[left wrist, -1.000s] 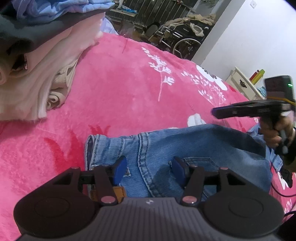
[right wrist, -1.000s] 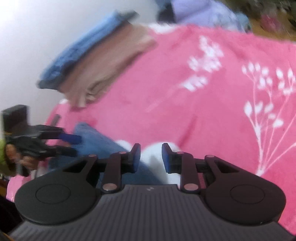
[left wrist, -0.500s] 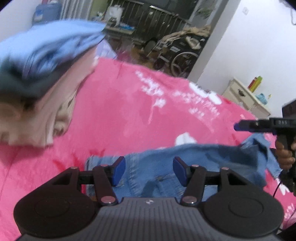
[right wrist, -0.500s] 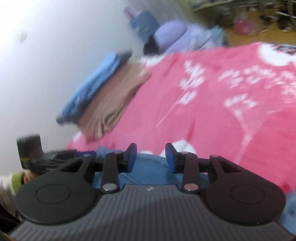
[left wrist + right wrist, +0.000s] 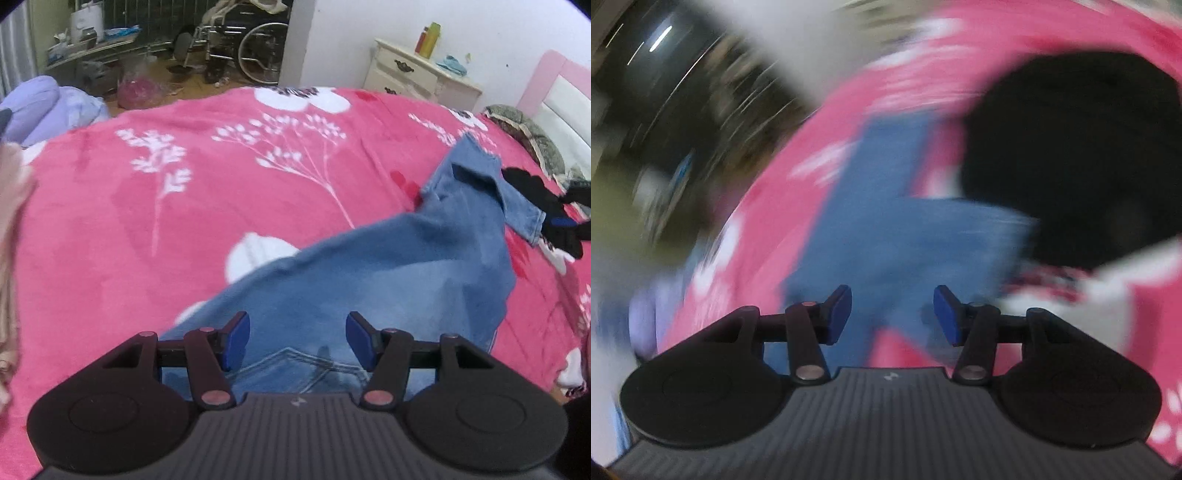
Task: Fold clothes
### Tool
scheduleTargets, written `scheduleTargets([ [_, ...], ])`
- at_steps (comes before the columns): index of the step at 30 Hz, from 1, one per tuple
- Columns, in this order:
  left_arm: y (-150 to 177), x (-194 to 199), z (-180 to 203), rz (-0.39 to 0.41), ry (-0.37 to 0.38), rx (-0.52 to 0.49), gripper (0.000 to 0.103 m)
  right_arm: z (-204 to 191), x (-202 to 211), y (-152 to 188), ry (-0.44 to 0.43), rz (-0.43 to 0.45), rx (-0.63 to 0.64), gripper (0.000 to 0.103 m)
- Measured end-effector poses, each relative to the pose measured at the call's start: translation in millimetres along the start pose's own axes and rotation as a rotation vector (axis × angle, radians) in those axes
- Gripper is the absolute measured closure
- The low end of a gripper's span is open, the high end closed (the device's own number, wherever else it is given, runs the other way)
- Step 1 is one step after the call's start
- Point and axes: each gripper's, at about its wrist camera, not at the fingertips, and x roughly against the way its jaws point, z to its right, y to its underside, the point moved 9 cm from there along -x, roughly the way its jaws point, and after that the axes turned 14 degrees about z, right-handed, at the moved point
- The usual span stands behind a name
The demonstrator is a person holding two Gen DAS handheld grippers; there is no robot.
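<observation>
Both sets of jaws stand wide apart with nothing between the blue pads: the left gripper (image 5: 297, 341) hangs over the seat of the jeans (image 5: 369, 280), and the right gripper (image 5: 892, 314) hangs over a blue leg of them (image 5: 886, 206), gripping nothing. The left view is sharp and gives the whole layout: the jeans lie flat on the pink blanket (image 5: 147, 229) of the bed, back-pocket stitching just under the jaws, legs running away to the right, one cuff folded back on itself near a black garment (image 5: 532, 192). The right gripper shows there too, far right beside that cuff (image 5: 561, 223), dark with a blue pad, and whether it touches the denim cannot be told. The right view is smeared by motion; it gives only denim on pink and a big black mass at upper right (image 5: 1071, 155), edges unreadable. Only the left view shows the room: a pile of beige cloth at the left edge (image 5: 11, 236), a lilac bundle (image 5: 40, 110) beyond the bed, a wheelchair (image 5: 251, 48) by the wall, and a cream nightstand (image 5: 413, 77), drawers closed, with bottles (image 5: 430, 37) and a teal cloth (image 5: 452, 64) on top. A pink headboard (image 5: 554, 85) stands at far right.
</observation>
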Motion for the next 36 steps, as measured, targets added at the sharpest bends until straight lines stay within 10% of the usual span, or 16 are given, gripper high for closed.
scheduleTargets([
  [4, 18, -17, 12, -0.012, -0.007, -0.021, 0.044, 57, -17, 14, 0.062, -0.033, -0.231, 0.054],
  [10, 34, -15, 12, 0.013, -0.033, -0.055, 0.044, 63, -51, 14, 0.042, -0.041, -0.211, 0.053],
  [14, 34, -15, 12, 0.03, -0.036, -0.06, 0.044, 55, -46, 10, 0.001, -0.081, -0.231, 0.093],
  [18, 34, -18, 9, 0.049, -0.036, -0.038, 0.044, 41, -29, 11, -0.062, -0.084, -0.264, 0.099],
  [27, 35, -19, 9, 0.068, -0.031, -0.034, 0.044, -40, -24, -90, -0.337, 0.104, -0.323, 0.099],
  [36, 35, -20, 9, 0.069, -0.027, -0.032, 0.044, -36, -126, -170, -0.236, 0.181, -0.424, 0.099],
])
